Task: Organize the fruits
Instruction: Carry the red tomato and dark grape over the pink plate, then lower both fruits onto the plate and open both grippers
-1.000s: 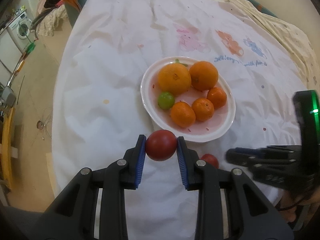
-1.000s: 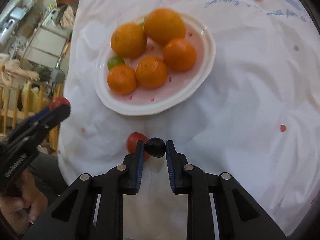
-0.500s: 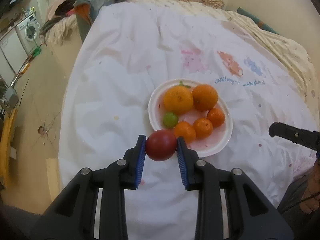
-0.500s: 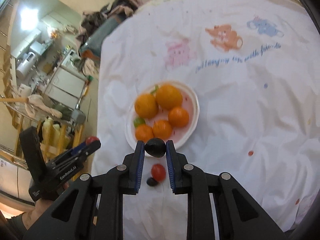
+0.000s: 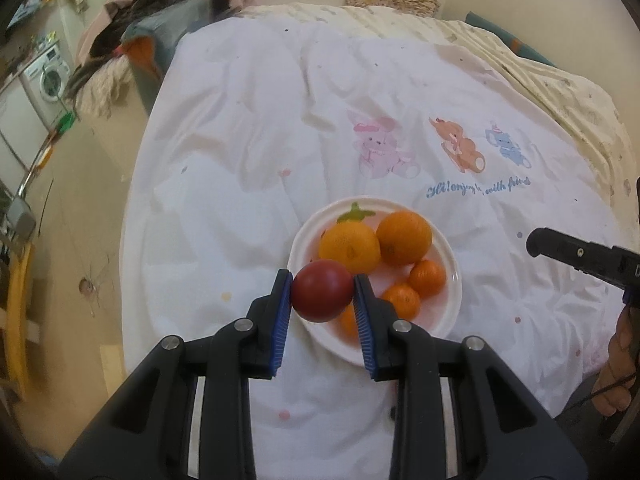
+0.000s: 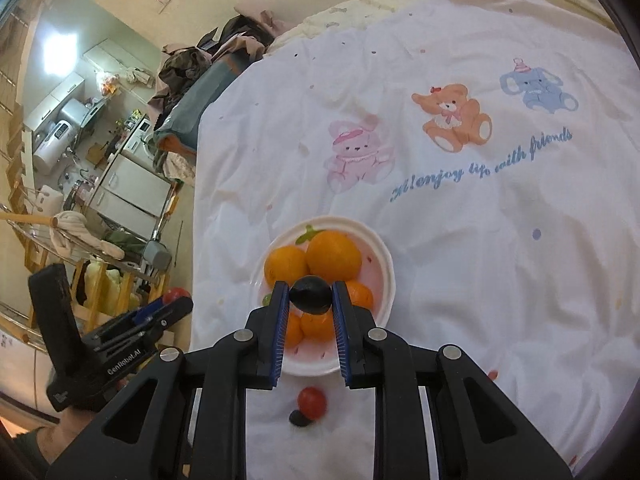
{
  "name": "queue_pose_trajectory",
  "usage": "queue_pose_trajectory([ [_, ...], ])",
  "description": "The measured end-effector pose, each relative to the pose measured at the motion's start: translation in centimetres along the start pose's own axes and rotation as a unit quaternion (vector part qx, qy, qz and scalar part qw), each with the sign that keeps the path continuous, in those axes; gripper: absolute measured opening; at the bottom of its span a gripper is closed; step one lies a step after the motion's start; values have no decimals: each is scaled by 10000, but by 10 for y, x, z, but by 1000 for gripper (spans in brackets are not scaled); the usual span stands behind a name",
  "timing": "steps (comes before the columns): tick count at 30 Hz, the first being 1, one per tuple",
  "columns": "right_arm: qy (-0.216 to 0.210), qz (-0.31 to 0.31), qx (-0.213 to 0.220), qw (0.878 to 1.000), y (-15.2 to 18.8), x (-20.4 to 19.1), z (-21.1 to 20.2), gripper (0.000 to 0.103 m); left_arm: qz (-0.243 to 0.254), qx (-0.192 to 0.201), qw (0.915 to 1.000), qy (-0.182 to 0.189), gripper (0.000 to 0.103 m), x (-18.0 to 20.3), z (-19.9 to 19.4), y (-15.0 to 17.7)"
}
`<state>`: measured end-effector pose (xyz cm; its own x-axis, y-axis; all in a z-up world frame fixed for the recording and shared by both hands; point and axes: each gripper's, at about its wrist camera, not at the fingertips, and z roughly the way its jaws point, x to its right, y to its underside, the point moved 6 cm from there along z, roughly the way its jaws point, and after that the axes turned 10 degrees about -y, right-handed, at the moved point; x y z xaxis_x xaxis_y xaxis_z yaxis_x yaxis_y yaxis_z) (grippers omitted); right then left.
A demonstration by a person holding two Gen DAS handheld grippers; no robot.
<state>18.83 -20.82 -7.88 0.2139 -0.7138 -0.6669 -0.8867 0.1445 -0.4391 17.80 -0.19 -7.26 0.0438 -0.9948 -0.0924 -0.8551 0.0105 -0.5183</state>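
My left gripper (image 5: 322,298) is shut on a red tomato (image 5: 321,295), held up over the near left rim of a white plate (image 5: 452,264). On the plate lie two big oranges (image 5: 404,237) and several small tangerines (image 5: 427,277). My right gripper (image 6: 311,300) is shut on a small dark plum (image 6: 311,299), also above the plate (image 6: 384,256). A small red tomato (image 6: 312,401) and another dark fruit (image 6: 299,418) lie on the cloth near the plate's front edge. The left gripper (image 6: 176,300) shows at the right wrist view's left side.
A white cloth with cartoon animals (image 6: 448,116) covers a round table (image 5: 224,184). Its left edge drops to the floor, where a washing machine (image 5: 48,76) and a pile of clothes (image 5: 160,8) stand. A cream quilt (image 5: 560,76) lies beyond the table.
Both grippers have risen and drawn back with their fruit, so the plate looks smaller and farther. The right gripper tilted upward and now shows more of the room.
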Motion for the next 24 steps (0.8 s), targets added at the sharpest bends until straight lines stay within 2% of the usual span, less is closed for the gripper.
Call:
queue_pose_trajectory([
  [7, -57, 124, -191, 9997, -9, 10, 19, 23, 140, 19, 9999, 77, 27, 19, 14, -17],
  [9, -81, 132, -270, 9995, -10, 11, 26, 23, 136, -28, 9998, 136, 27, 22, 21, -16],
  [14, -19, 61, -481, 9988, -10, 13, 45, 23, 199, -89, 9998, 19, 27, 21, 40, -7],
  [18, -71, 172, -623, 9979, -8, 17, 60, 23, 60, -211, 9997, 128, 27, 20, 50, -4],
  [24, -46, 470, -832, 9954, 10, 30, 79, 23, 131, -353, 9991, 168, 27, 20, 63, 3],
])
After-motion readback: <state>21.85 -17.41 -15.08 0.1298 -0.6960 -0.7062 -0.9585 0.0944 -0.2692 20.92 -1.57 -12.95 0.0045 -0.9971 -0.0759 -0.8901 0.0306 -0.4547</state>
